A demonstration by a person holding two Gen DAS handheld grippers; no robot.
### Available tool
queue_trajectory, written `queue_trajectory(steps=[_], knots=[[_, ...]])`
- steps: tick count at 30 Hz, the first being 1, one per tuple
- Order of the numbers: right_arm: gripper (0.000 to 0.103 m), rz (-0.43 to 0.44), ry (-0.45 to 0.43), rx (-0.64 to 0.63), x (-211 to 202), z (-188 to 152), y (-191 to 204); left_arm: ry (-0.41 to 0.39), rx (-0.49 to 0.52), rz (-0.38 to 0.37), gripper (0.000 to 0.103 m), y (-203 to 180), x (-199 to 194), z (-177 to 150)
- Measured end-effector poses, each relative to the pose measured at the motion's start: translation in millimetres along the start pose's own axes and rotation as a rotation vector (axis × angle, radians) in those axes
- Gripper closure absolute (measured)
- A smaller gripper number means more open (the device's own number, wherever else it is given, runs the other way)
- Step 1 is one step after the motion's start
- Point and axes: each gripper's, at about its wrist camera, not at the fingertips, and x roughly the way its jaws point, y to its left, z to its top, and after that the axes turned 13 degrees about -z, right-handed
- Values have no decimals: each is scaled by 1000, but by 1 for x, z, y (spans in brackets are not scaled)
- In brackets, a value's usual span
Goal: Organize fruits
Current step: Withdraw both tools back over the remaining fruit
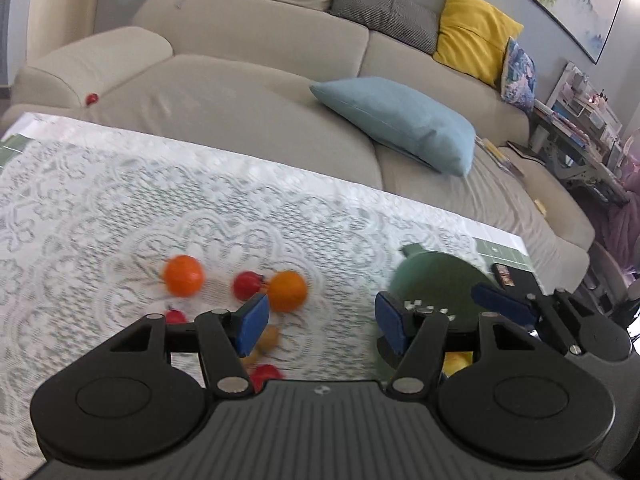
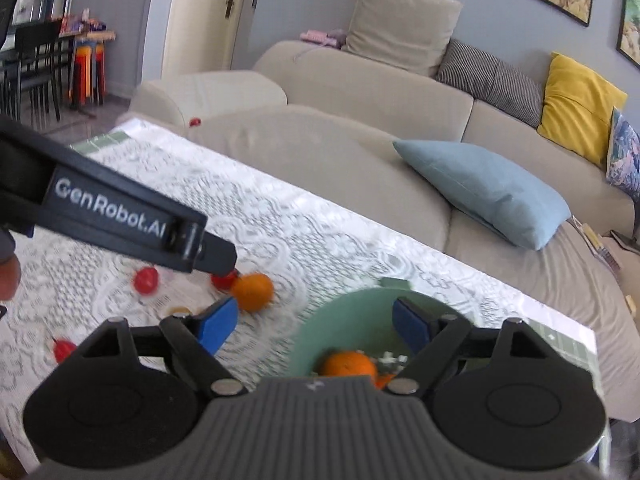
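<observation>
1. The left claw (image 1: 320,320) has its blue pads spread apart with nothing between them, above the bench (image 1: 100,200) covered in white lace cloth
2. The right claw (image 2: 316,324) gapes wide and empty over the round pale green bowl (image 2: 344,308)
3. One orange fruit (image 2: 349,364) lies inside that bowl
4. Two more round oranges (image 1: 184,275) and several small red fruits (image 1: 247,285) lie scattered on the lace left of the bowl
5. A lone red fruit (image 1: 91,98) sits on the beige sofa (image 1: 240,100)

Bright daylight, motion blur, fisheye warping
</observation>
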Motion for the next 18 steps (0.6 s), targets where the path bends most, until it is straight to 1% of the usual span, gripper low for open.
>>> queue_trajectory(steps=[4, 9, 15, 18], knots=[[21, -3, -28, 56, -4, -5, 23, -2, 12, 20, 31, 20, -8, -4], [21, -15, -58, 75, -3, -11, 50, -6, 46, 53, 31, 45, -15, -12], [22, -22, -61, 61, 8, -23, 79, -5, 38, 63, 31, 78, -15, -24], [23, -15, -39, 51, 17, -29, 89, -1, 34, 45, 31, 92, -14, -30]])
